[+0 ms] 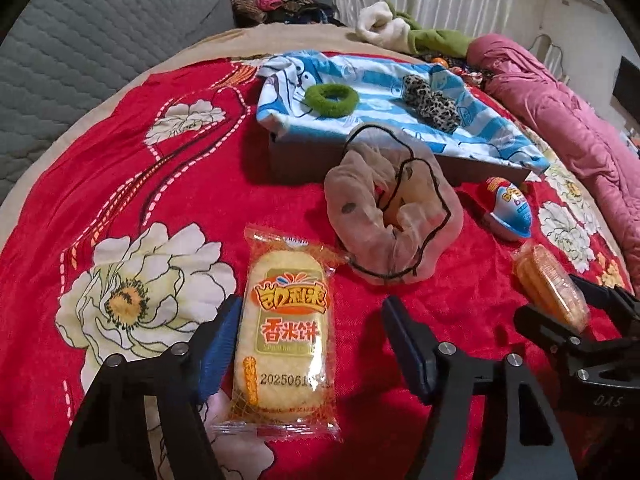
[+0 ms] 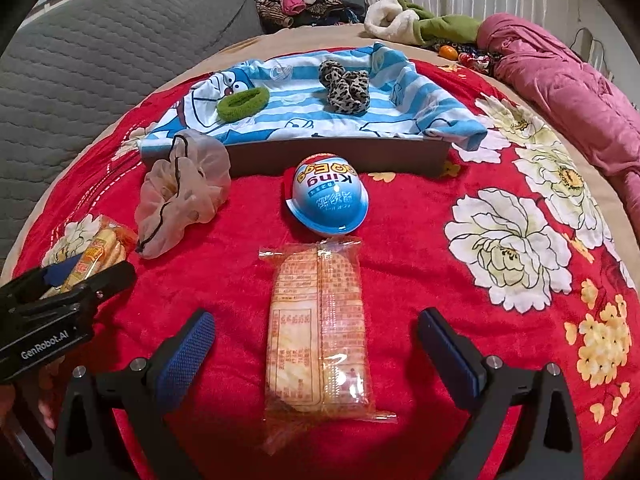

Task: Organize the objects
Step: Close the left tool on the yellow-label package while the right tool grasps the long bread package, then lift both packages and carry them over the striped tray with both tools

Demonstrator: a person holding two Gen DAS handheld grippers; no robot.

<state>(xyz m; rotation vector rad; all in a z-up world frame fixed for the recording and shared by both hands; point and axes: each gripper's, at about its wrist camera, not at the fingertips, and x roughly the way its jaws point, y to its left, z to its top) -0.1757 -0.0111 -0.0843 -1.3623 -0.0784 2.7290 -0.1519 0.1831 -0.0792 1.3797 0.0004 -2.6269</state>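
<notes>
Rice cracker packet (image 1: 285, 334) between part-open left tongs (image 1: 310, 346), date print half hidden, right tongs (image 2: 316, 354) wide.

rice cracker pack (image 1: 285, 334): face-up, red blanket | second pack (image 2: 318, 330): back-up | toy egg (image 2: 327, 196): beyond it

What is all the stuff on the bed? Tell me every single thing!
rice cracker packs: two, orange-yellow, one between each claw's fingers, lying on the blanket
egg toy: one, blue and white, beyond the right pack
sheer scrunchie: one, beige, left of the egg
green hair tie: one, on the striped cloth
leopard scrunchie: one, on the striped cloth
striped cloth: one, blue-white, over a box
blanket: one, red, flowered
quilt: one, pink, far right
left claw: black, blue pads, not gripping
right claw: same, open
</notes>
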